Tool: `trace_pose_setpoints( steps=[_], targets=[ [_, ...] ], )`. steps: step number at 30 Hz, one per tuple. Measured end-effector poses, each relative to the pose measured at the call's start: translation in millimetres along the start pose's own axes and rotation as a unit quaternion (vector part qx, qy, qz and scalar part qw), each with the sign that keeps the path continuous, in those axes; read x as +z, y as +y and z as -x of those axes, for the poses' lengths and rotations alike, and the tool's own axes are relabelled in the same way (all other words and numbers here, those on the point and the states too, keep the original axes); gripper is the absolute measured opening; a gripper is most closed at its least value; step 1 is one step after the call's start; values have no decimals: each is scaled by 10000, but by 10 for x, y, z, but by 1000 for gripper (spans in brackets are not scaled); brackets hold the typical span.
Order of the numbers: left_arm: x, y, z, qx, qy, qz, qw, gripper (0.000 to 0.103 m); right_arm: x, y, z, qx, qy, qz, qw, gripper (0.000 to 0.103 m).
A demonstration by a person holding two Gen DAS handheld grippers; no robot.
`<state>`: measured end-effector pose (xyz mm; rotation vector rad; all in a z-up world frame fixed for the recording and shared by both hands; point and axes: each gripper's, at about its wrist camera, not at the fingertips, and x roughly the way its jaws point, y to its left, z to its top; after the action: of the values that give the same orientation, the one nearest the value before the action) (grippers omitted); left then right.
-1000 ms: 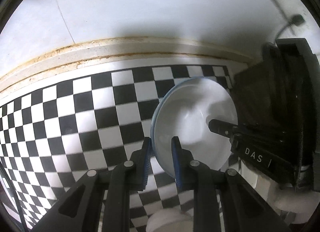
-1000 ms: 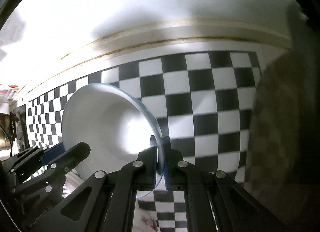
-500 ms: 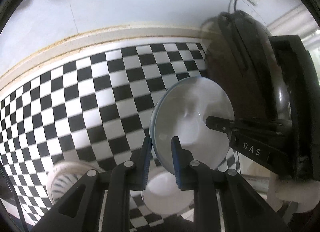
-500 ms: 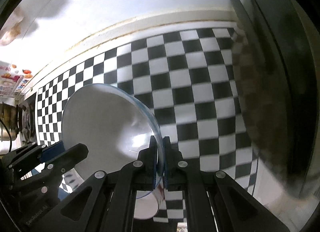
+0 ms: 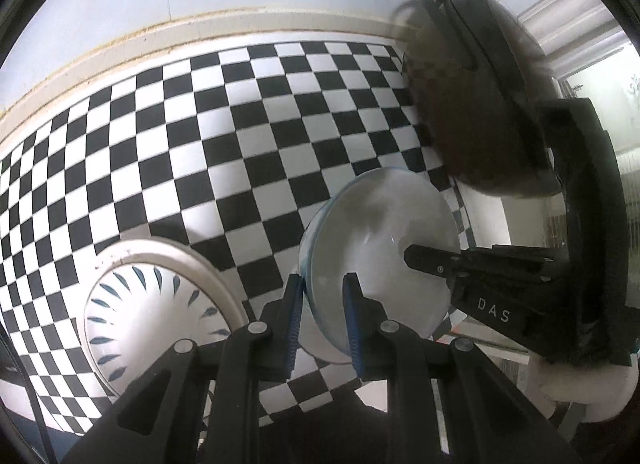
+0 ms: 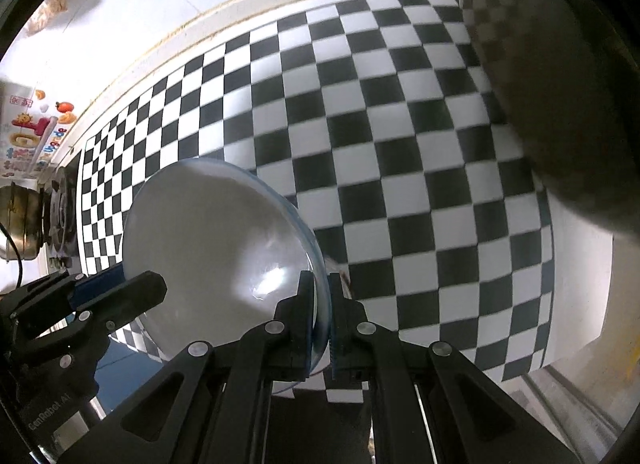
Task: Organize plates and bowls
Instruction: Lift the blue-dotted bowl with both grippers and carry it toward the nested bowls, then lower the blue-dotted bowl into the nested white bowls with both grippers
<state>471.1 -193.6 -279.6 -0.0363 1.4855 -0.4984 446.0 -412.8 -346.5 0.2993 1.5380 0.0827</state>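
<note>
Both our grippers pinch one pale, blue-rimmed glass bowl (image 5: 380, 260) by opposite edges: our left gripper (image 5: 322, 314) on the near rim, our right gripper (image 6: 320, 320) on the far rim, holding it tilted above the black-and-white checkered cloth (image 5: 240, 124). We judge uneven pulling could slip or crack it. It looks empty, as does the white plate with blue dashes (image 5: 156, 316) below.

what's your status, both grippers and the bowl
Left gripper and right gripper both shut on white bowl, opposite rims. Bowl off the checkered cloth. Patterned plate lower left, dark pot on right.
</note>
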Motion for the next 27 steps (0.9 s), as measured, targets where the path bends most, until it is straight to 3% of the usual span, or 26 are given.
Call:
trace_pose_setpoints(
  steps=[12,27],
  targets=[
    [-185,11,-197,8,267,17,9996,17,-223,-33,-292,-61,293,-18,9996,7],
    [-283,45,-429,285,478,-66,9984,17,-321,11,-539,-254,541,88,9982,8]
  ],
)
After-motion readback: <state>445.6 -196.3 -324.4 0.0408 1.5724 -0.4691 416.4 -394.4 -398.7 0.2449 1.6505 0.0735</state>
